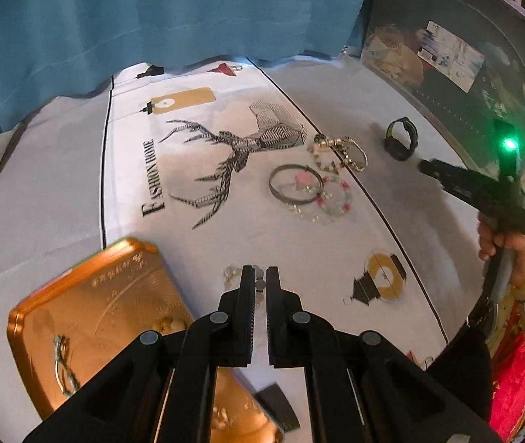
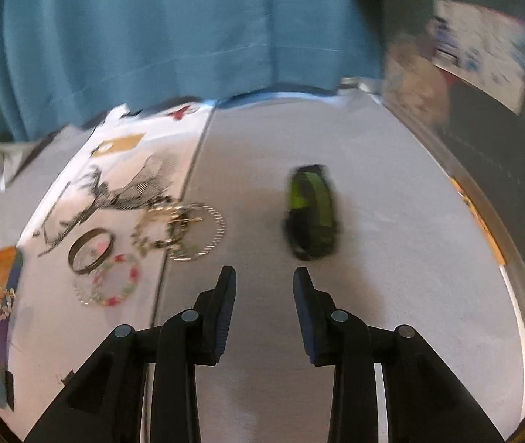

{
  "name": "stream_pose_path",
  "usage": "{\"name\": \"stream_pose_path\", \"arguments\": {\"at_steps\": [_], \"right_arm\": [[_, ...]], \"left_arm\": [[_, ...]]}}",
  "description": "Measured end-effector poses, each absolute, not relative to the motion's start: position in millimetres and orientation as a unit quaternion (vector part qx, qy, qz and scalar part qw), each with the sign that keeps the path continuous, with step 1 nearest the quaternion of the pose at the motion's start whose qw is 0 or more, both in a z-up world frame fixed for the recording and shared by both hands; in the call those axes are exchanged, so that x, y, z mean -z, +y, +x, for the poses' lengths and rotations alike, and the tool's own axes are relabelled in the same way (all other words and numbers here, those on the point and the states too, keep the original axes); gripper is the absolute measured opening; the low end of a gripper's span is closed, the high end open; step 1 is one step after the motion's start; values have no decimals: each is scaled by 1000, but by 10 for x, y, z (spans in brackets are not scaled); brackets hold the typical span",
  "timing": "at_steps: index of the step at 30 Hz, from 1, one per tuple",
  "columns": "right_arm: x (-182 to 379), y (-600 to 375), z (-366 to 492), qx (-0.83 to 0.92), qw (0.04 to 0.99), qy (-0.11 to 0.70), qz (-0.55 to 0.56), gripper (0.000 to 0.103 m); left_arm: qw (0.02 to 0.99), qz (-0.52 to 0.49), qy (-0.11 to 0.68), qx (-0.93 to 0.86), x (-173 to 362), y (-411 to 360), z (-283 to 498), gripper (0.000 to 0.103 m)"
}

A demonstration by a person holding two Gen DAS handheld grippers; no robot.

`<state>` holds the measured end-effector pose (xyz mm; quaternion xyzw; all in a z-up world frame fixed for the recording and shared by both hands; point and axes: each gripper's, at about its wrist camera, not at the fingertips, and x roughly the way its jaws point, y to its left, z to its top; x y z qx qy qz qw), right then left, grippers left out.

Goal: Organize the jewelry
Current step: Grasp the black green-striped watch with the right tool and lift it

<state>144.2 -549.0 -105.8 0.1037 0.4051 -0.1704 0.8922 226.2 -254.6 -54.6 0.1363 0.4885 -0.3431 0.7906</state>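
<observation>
**Reader:** So, where does everything sit, taking the printed deer on the cloth as the marker?

**Describer:** Just right of the deer point(image 1: 240, 151) lies the jewelry: a metal bangle point(image 1: 295, 184), a pink-and-green beaded bracelet point(image 1: 333, 196) touching it, and a tangle of chain bracelets point(image 1: 340, 153) above them. Further right, apart from the pile, stands a black-and-green watch point(image 2: 312, 212). Below and left of the deer is a copper tray point(image 1: 88, 317) with a few pieces already in it.

**Reader:** And the grippers?

**Describer:** The left gripper point(image 1: 260, 288) is closed, with a small pale beaded piece point(image 1: 232, 275) showing at its tips; whether it is pinched I cannot tell. The right gripper point(image 2: 264, 277) has its jaws apart and empty, pointing toward the watch.

**Reader:** What might go wrong?

**Describer:** I judge the watch, standing on its edge, could tip or roll if one finger touches it first. The bracelets overlap, so lifting one may drag its neighbours along.

**Reader:** Anything in the way?

**Describer:** Nothing lies between the right gripper and the watch. A blue curtain point(image 1: 151, 11) hangs beyond the deer.
</observation>
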Motion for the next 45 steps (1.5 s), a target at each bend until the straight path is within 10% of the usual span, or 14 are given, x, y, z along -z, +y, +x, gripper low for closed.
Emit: {"name": "stream_pose_path", "arguments": {"at_steps": [5, 12, 13, 14, 21, 22, 23, 33, 36, 39, 45], "right_arm": [[1140, -5883, 1285, 195, 878, 410, 149, 75], [1434, -5999, 1828, 183, 868, 446, 120, 75], [1468, -5989, 1901, 180, 869, 448, 112, 71], [1470, -5939, 1964, 187, 875, 439, 86, 44], [1046, -5510, 1696, 181, 890, 417, 45, 40], [965, -5441, 1611, 177, 894, 410, 47, 4], [864, -5356, 1516, 172, 897, 404, 46, 0], [456, -4871, 1205, 168, 907, 384, 49, 0], [617, -4878, 1219, 149, 890, 423, 81, 10], [846, -4777, 1324, 111, 880, 454, 80, 74], [1239, -4610, 1674, 88, 881, 464, 36, 80]], "left_arm": [[788, 123, 496, 344, 678, -2671, 2455, 4], [789, 109, 504, 333, 742, -2750, 2608, 4], [790, 107, 505, 330, 738, -2746, 2625, 4], [792, 104, 505, 328, 724, -2738, 2634, 4], [815, 88, 473, 323, 353, -2503, 2452, 4], [821, 86, 465, 318, 272, -2438, 2393, 4], [829, 85, 457, 313, 177, -2358, 2320, 4], [856, 52, 428, 286, -232, -1710, 1914, 4], [858, 48, 428, 281, -234, -1609, 1912, 4], [853, 47, 439, 279, -147, -1624, 1998, 4], [840, 58, 455, 289, 83, -1900, 2208, 4]]}}
